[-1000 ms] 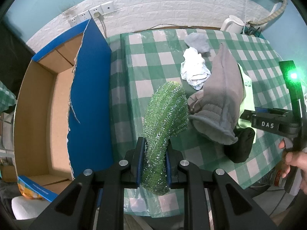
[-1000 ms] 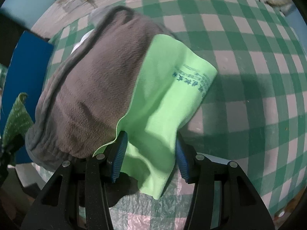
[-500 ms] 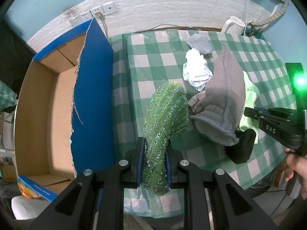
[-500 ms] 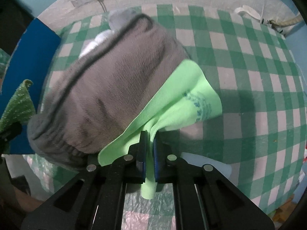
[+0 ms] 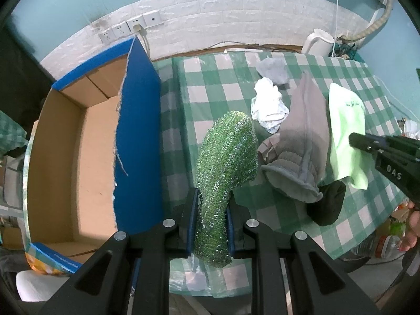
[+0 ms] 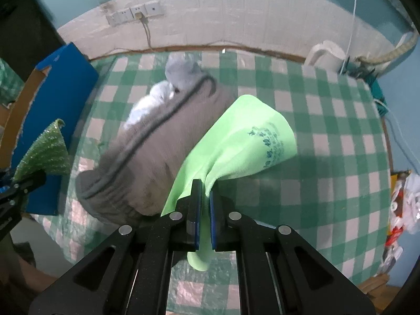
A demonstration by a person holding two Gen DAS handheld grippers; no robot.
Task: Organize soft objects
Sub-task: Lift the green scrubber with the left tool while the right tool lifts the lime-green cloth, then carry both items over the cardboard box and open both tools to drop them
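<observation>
While the left hand-held gripper [image 5: 209,216] clamps a green sparkly cloth [image 5: 226,157] above the counter [image 5: 210,78], the right hand-held gripper [image 6: 205,204] pinches a lime-green cloth [image 6: 244,144]. At 9 o'clock of it lies a grey garment [image 6: 157,152]; a cardboard box [image 5: 78,144] sits at the counter's 9 o'clock.
</observation>
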